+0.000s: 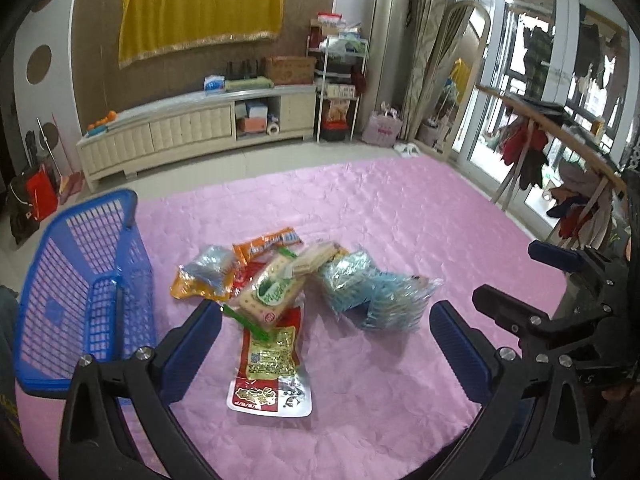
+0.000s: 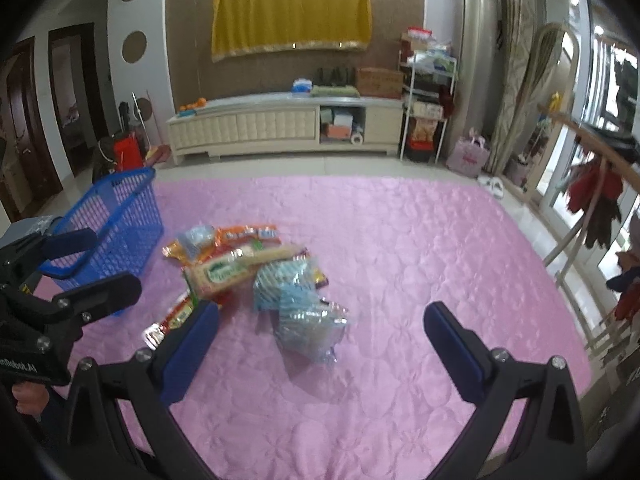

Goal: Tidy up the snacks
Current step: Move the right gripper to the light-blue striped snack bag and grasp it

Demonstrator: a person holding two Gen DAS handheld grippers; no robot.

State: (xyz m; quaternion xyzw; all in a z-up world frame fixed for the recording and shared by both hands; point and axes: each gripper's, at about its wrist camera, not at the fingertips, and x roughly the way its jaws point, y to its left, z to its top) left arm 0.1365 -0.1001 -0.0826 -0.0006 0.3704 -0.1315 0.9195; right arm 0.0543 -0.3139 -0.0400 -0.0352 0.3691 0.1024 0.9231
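Pink quilt (image 1: 400, 208) carries the snack pile (image 1: 280, 288), which lies just right of the blue basket (image 1: 80, 280); nothing is in the basket yet. Your left gripper (image 1: 326, 320) and right gripper (image 2: 320, 322) both hover with jaws wide, holding nothing. Watch the overlap: the cracker pack (image 1: 268, 292) rests on the red pouch (image 1: 272, 360), so pinching one may drag or spill its neighbours, and the crinkly blue bags (image 1: 372, 296) could slip.
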